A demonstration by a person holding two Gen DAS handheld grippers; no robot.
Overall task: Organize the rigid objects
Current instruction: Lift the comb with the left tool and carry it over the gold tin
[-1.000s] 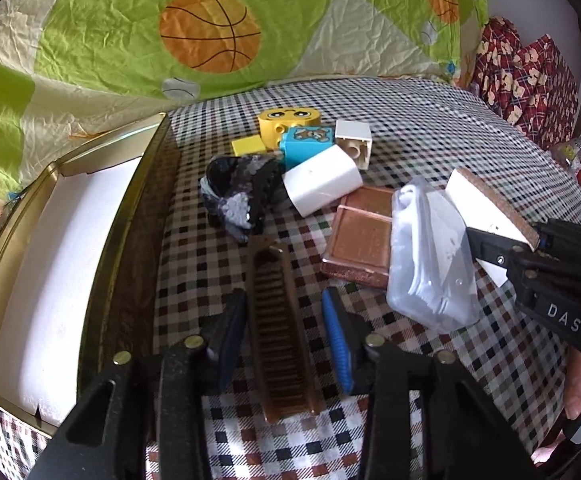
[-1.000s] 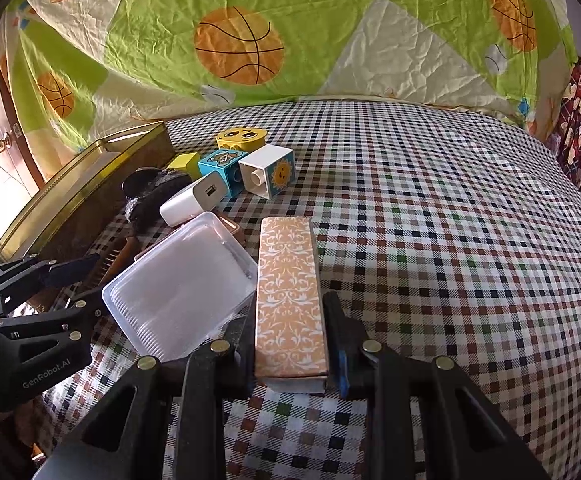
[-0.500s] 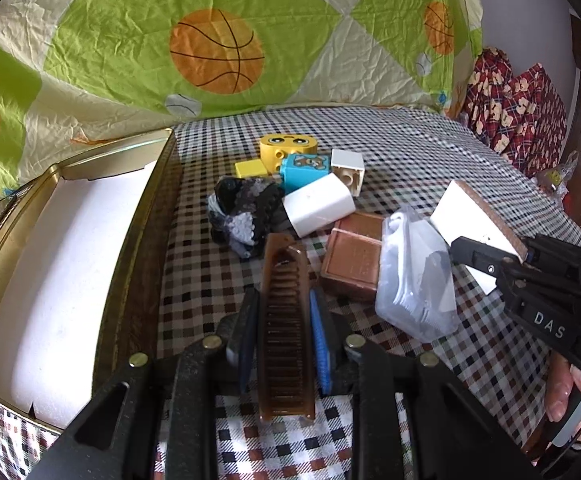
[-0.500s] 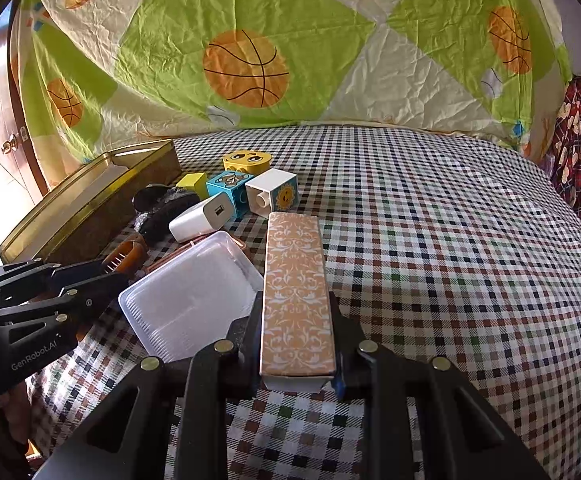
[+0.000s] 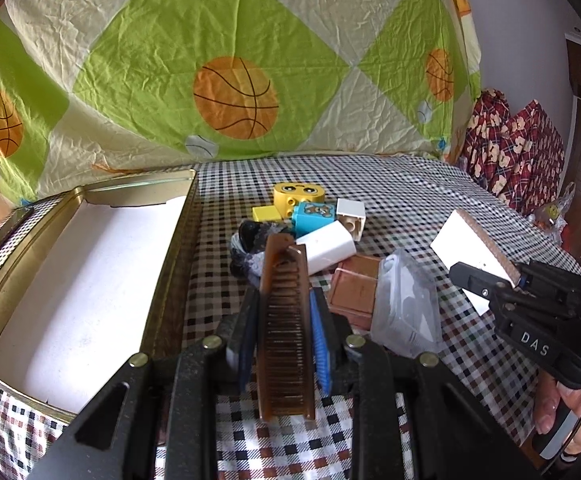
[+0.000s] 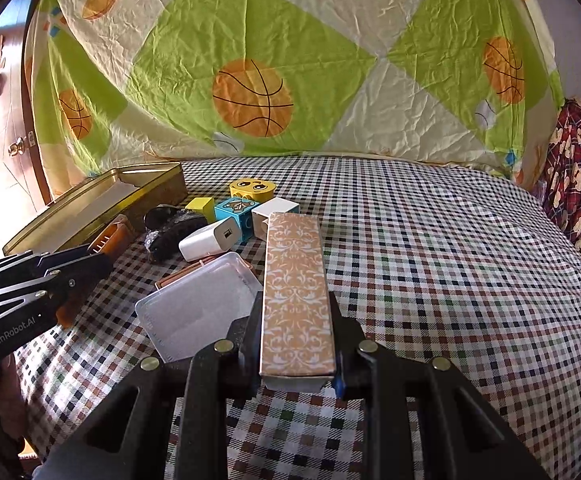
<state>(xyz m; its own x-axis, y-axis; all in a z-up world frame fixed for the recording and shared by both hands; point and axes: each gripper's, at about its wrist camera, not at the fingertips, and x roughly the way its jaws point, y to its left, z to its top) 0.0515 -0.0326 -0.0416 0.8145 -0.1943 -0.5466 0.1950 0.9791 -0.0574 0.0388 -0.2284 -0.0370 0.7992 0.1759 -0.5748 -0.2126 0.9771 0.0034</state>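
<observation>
My left gripper is shut on a brown comb and holds it lifted, tilted up above the checked cloth. My right gripper is shut on a long box with an orange floral top, also raised; this box shows in the left wrist view. A gold tin with a white lining lies open at the left. On the cloth between them lie a clear plastic case, a copper-coloured box, a white charger, a dark fuzzy item and toy blocks.
The checked cloth spreads wide to the right of the pile. A basketball-print sheet hangs behind. Red patterned fabric sits at the far right edge.
My left gripper closed on the comb and lifted it off the cloth. My right gripper raised the floral box higher. Both views now look more level.
</observation>
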